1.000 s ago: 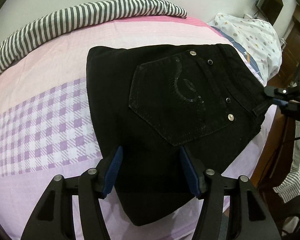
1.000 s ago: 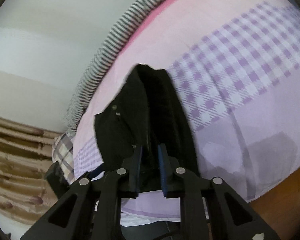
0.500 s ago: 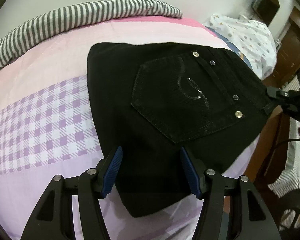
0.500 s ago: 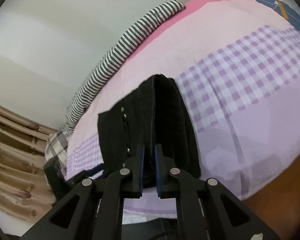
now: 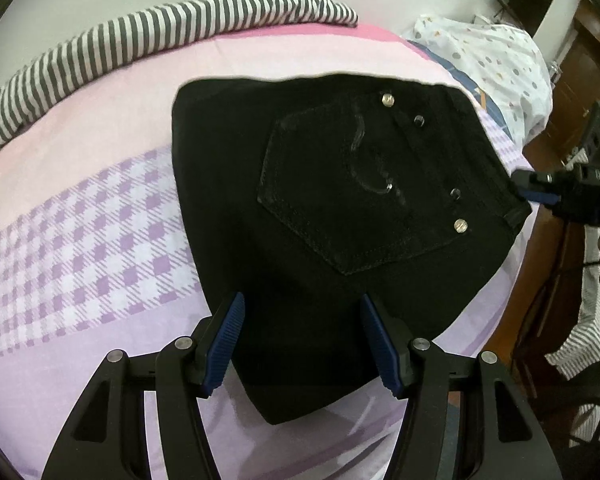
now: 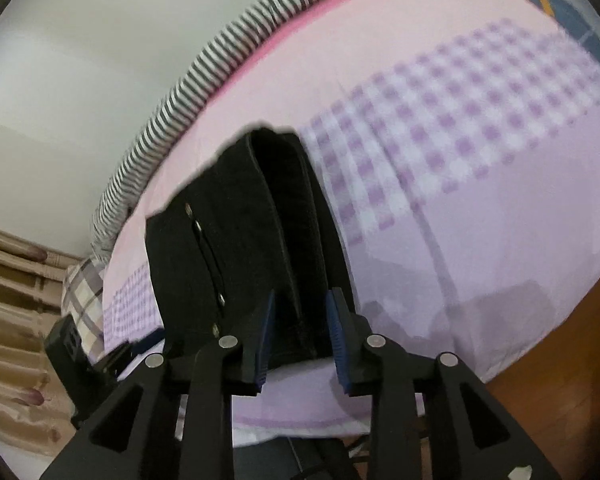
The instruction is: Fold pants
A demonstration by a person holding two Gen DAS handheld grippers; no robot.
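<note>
Black pants (image 5: 340, 240), one folded pair, on bed (image 5: 80, 240); two tongs, left (image 5: 300, 344) and right (image 6: 300, 340), both seemingly parted, empty.

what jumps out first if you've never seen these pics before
The folded black pants dominate, lying on a pink and purple checked bedsheet with the back pocket facing up. The left gripper hangs open over their near edge, and the right gripper sits open at the waistband end.

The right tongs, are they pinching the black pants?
Cannot tell. In the right wrist view the right tongs stand open around the folded edge of the black pants, but no clear gap or contact shows at either pad.
</note>
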